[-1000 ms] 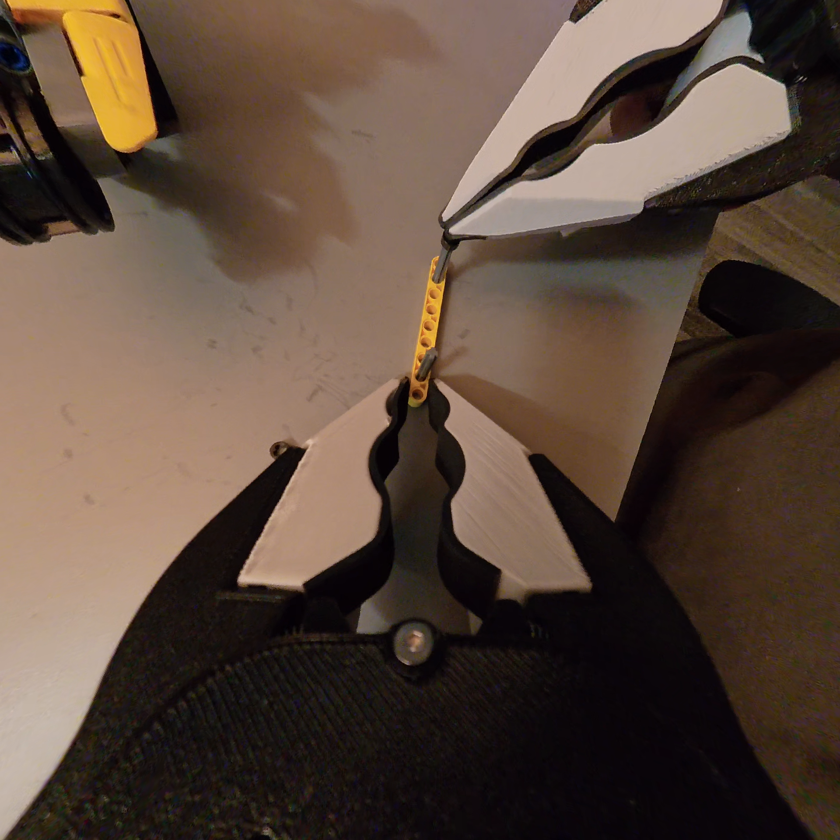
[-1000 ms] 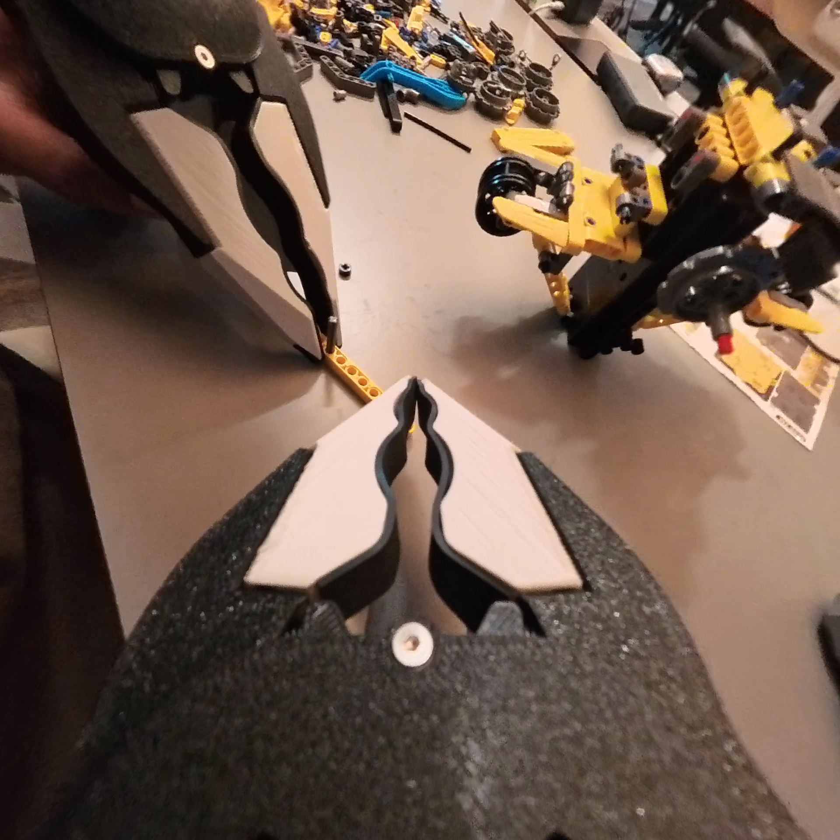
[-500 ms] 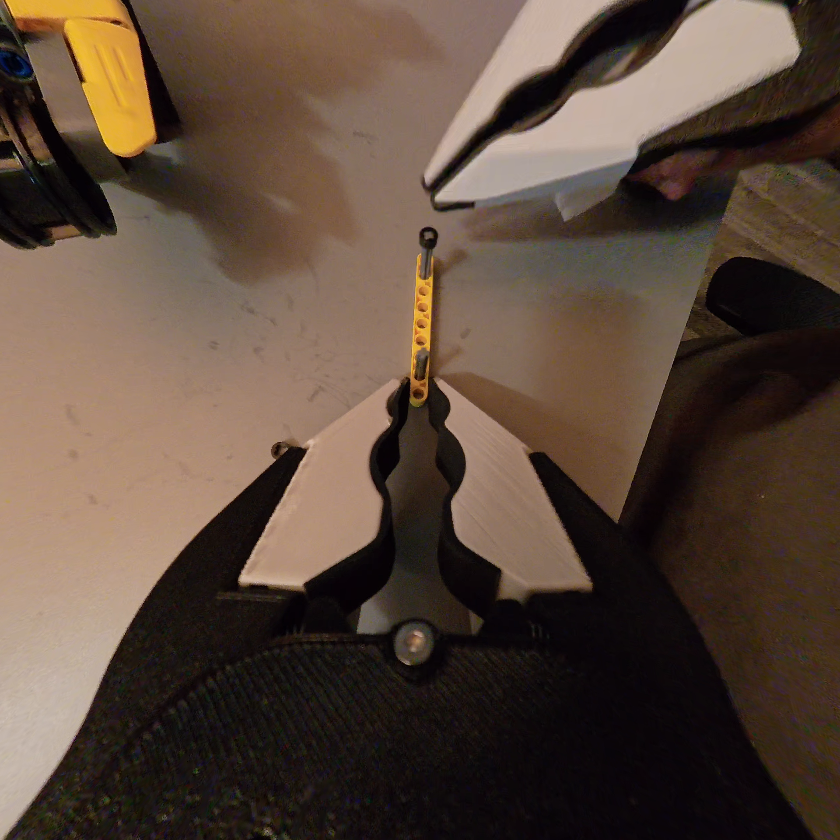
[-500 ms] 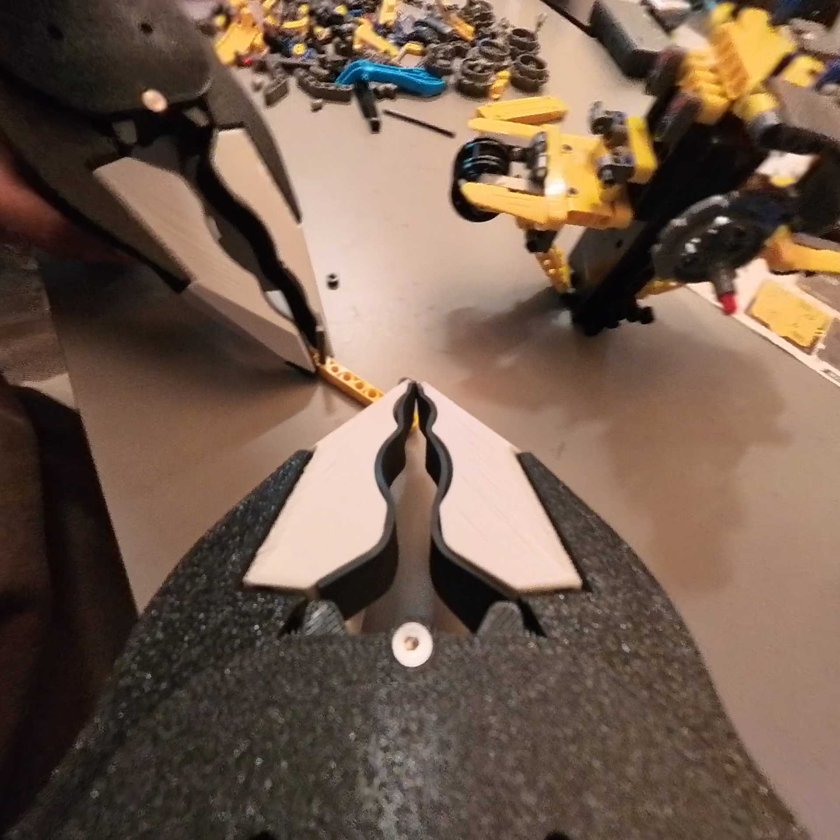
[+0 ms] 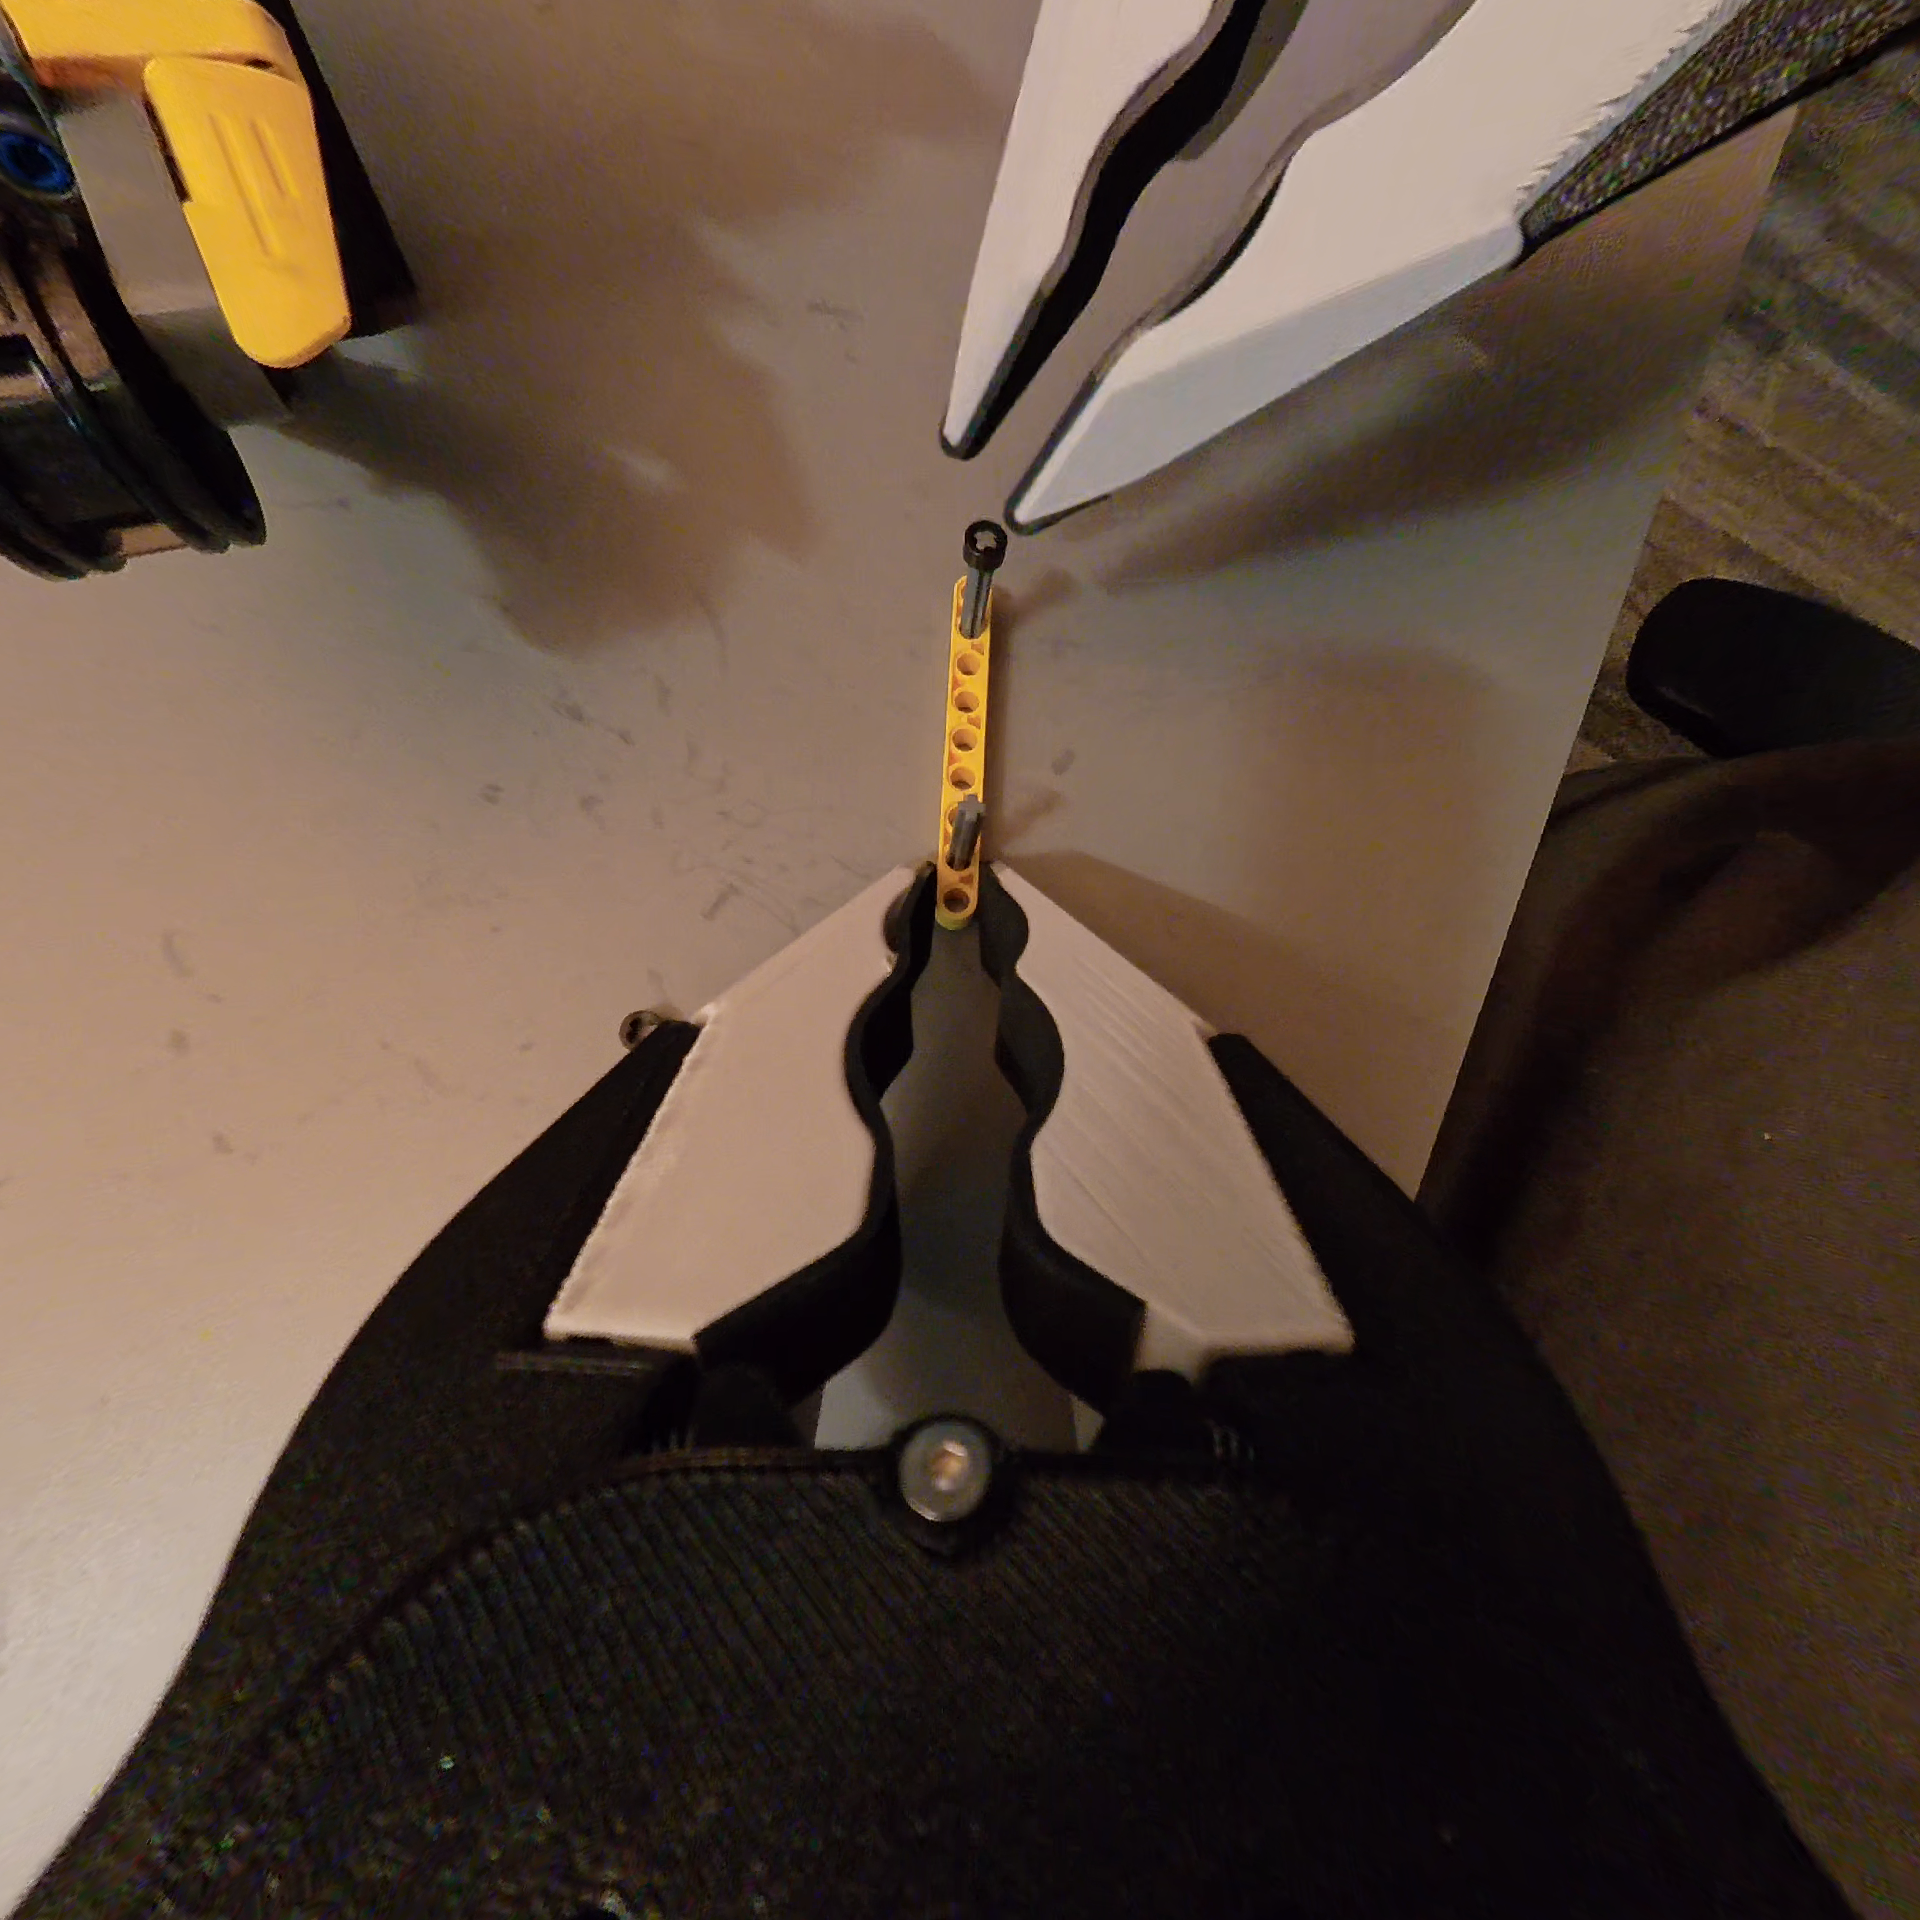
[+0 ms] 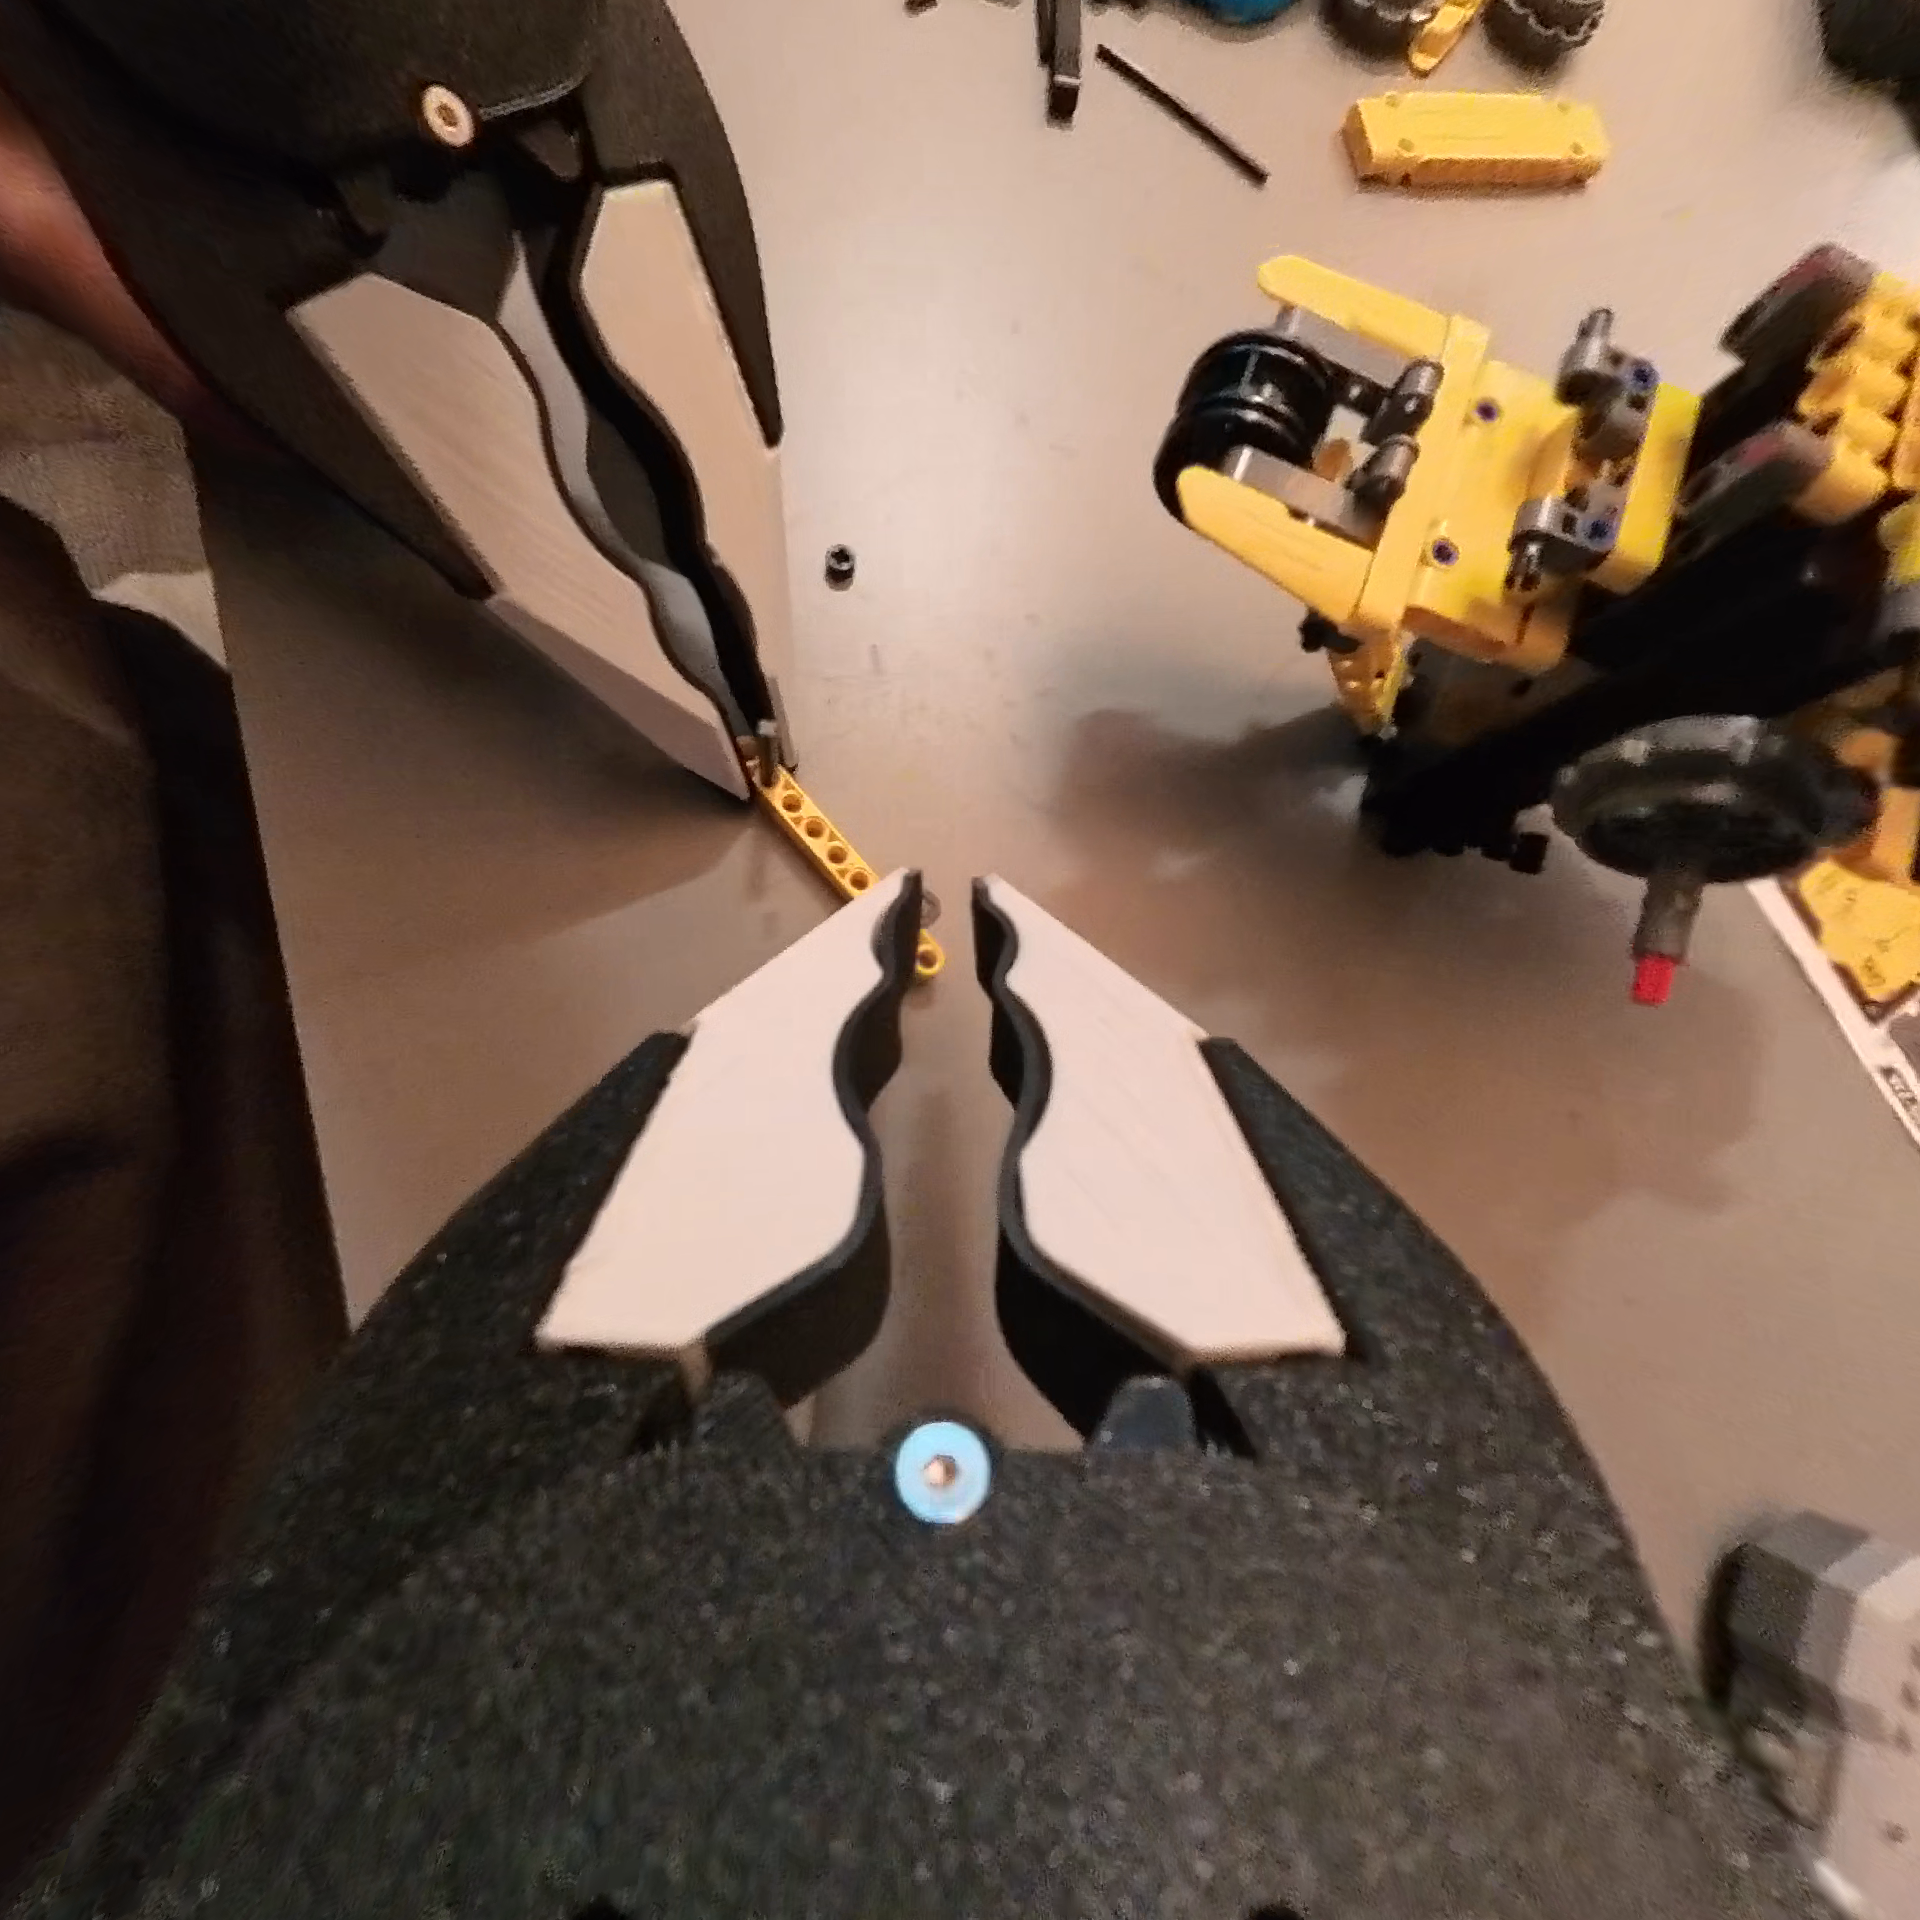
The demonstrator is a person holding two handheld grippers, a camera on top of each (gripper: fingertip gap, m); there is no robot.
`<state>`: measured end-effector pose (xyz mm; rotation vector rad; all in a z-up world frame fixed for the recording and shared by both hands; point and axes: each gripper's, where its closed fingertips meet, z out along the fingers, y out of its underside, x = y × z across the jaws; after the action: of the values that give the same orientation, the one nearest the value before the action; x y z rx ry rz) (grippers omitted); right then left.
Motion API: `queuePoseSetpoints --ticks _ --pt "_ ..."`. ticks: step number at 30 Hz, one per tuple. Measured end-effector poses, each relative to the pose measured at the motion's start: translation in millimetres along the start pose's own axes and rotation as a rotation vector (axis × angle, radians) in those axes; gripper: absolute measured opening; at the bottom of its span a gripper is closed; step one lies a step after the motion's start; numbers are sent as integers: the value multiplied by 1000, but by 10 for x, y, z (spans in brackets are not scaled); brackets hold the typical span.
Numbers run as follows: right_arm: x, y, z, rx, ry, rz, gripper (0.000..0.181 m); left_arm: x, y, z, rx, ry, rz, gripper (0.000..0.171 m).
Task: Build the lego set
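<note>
A thin yellow beam with holes [image 5: 964, 727] lies just above the grey table [image 5: 416, 831]. My left gripper [image 5: 951, 883] is shut on its near end. A dark pin [image 5: 968, 826] stands in the beam close to my fingertips, and a second dark pin [image 5: 984, 545] sits at its far end. My right gripper [image 5: 992, 488] hovers just beyond that far pin, jaws slightly apart, holding nothing. In the right wrist view my right gripper [image 6: 945, 888] is open over the beam's [image 6: 821, 831] end, and the left gripper [image 6: 758, 758] grips the other end.
A yellow and black model vehicle [image 6: 1558, 540] stands to the right, and also shows in the left wrist view [image 5: 156, 291]. A small black bush [image 6: 840, 566], a yellow panel [image 6: 1475, 140], a black axle [image 6: 1179, 109] and a printed sheet [image 6: 1860, 935] lie on the table. The table edge [image 5: 1538, 935] is close. Some 7 centimeters of space lies between my two pairs of fingers. The small black bush [image 6: 840, 566] lies around 6 centimeters away from my left fingertips.
My right gripper was shut on the far pin, then let go, drew back and opened slightly. The pin stays in the beam. My left gripper has kept hold of the beam.
</note>
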<state>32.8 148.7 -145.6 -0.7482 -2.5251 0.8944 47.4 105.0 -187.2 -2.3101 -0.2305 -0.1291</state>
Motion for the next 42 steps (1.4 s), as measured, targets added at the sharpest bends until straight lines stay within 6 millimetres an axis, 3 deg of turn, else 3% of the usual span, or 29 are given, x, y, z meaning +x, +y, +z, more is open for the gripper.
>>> queuePoseSetpoints --ticks 7,21,24,37,42 --pt "-27 73 50 -164 -56 -57 10 -1 0 0 0 4 -4 6" --pt "-76 122 101 -239 -117 -71 5 -2 1 2 -1 8 -10 6" --pt "-120 246 185 -281 -133 -91 5 0 2 3 -2 7 -7 7" --pt "-132 263 221 -254 -165 -141 6 0 1 2 -1 15 -15 7" --pt "-171 248 202 -228 -199 -67 13 -2 0 1 -1 13 -13 6"
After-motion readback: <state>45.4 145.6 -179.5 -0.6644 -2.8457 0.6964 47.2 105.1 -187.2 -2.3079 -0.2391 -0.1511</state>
